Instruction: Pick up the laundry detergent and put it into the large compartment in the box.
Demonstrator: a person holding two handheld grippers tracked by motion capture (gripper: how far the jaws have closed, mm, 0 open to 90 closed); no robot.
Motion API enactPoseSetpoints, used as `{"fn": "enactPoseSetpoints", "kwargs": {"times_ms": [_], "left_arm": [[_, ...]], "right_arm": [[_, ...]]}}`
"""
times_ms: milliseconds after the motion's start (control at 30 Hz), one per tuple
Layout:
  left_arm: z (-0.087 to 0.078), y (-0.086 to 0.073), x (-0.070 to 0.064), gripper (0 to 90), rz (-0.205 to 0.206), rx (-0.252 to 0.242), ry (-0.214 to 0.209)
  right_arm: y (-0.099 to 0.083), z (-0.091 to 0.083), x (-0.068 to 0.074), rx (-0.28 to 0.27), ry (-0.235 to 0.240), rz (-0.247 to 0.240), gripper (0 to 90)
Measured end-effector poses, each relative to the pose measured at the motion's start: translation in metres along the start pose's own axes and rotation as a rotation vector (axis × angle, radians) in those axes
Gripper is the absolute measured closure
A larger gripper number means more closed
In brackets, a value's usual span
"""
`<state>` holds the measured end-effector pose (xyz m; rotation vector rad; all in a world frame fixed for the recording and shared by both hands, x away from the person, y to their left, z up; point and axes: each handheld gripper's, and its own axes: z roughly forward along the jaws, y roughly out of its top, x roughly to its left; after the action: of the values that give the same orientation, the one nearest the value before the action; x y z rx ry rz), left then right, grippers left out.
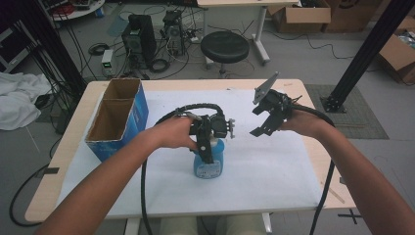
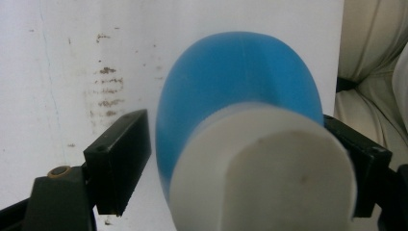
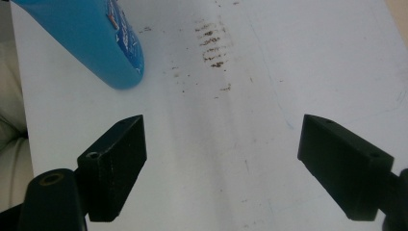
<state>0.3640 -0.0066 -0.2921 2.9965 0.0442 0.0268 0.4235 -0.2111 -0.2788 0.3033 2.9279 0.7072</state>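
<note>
At the left edge of the white sheet [image 1: 274, 161] stands an open cardboard box [image 1: 117, 117]; near the middle the blue bottle [image 1: 209, 164] stands upright, the left gripper [image 1: 208, 142] above it, jaws spread around its white cap [image 2: 262, 173] — one jaw at the cap's edge, the other apart, so not yet pinching. Smooth plastic with rounded shoulders, it looks slippery and likely light; the stiffer cap or neck seems the safer hold. Further right, the right gripper [image 1: 266, 122] hovers wide open, holding nothing

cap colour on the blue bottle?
White, on the blue bottle; its cap shows best in the left gripper view.
</note>
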Motion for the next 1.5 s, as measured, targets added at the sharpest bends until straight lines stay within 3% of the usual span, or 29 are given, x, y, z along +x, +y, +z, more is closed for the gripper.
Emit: {"fn": "enactPoseSetpoints", "kwargs": {"times_ms": [1500], "left_arm": [[-0.001, -0.0007, 0.0, 37.3, 0.017, -0.013, -0.007]], "right_arm": [[0.0021, 0.0011, 0.0011, -0.002, 0.008, -0.005, 17.2]]}}
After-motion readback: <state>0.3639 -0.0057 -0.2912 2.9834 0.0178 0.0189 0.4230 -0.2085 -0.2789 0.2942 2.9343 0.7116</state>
